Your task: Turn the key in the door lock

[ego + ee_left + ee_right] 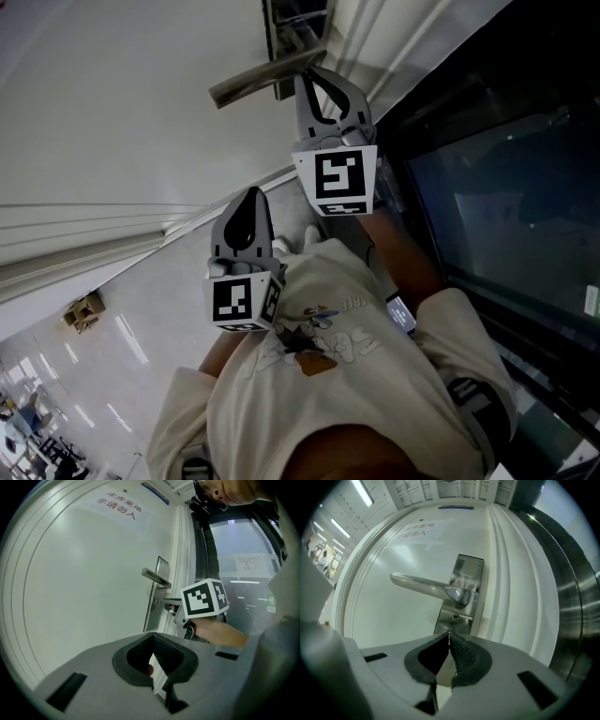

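At the left of the head view, the left gripper (pixel 250 197) hangs in front of the person's cream shirt (pixel 328 375), well apart from the lock and pointing toward the white door (pixel 112 112). In the left gripper view its dark pads meet at the tips and nothing is clamped between them; only a pale sliver of background shows through the gap lower down. High on the door in that view is a paper sign (pixel 118 506) printed with red characters.

Toward the middle, a long steel lever handle (pixel 429 587) juts out level from a polished lock plate (pixel 468 569) set near the door's edge. The right gripper (pixel 449 633) is pushed up to the lower part of this plate, just below the handle's hub. Its jaws are pressed together, and a thin bright metal edge runs between the tips: the key (pixel 449 638), seen edge-on as far as can be told, pinched at the lock. From the left gripper view, the right gripper's marker cube (pixel 204 597) sits just off the plate, with the person's hand (pixel 218 632) behind it.

To the right of the door frame stands a dark glass panel (pixel 506 197) showing faint reflections.
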A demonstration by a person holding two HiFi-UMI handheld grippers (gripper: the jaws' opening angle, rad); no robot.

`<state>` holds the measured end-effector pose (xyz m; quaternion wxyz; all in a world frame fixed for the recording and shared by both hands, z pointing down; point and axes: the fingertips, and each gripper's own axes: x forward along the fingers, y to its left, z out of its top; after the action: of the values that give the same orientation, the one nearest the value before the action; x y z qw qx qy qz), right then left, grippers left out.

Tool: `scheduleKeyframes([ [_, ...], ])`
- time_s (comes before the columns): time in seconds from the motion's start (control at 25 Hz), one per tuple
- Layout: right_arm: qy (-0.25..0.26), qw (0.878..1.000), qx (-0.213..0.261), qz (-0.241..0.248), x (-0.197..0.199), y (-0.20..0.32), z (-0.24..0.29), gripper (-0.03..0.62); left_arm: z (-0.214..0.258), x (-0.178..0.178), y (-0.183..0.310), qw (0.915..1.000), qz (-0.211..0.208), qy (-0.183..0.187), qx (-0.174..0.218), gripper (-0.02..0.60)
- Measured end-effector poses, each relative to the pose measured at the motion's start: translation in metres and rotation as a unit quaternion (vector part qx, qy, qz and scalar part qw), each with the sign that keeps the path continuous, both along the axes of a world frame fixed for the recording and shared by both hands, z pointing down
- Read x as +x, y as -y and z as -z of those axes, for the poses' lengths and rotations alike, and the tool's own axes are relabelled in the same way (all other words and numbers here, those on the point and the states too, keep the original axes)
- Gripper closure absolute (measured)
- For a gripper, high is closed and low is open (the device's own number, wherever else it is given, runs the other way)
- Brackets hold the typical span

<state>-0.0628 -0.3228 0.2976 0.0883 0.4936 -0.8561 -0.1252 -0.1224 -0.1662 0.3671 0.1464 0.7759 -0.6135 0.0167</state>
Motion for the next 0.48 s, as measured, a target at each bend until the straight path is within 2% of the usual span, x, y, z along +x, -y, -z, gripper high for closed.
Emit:
scheduleKeyframes([
  [0.12,0.07,0.997,-0.04,0.006,0.003,0.001,-0.001,0.577,0.002,-0.003,-0.001,1.0,0.002,0.005,0.003,0.575],
  [0.24,0.142,0.987,-0.081,0.015,0.007,0.003,-0.001,0.577,0.003,-0.003,-0.003,1.0,0.004,0.006,0.004,0.575],
  [0.4,0.217,0.968,-0.12,0.028,0.01,0.004,-0.001,0.576,0.001,-0.002,-0.006,1.0,0.004,0.005,0.0,0.575],
  [0.48,0.26,0.954,-0.143,0.036,0.011,0.005,-0.002,0.576,0.0,-0.002,-0.008,1.0,0.004,0.005,-0.001,0.575],
])
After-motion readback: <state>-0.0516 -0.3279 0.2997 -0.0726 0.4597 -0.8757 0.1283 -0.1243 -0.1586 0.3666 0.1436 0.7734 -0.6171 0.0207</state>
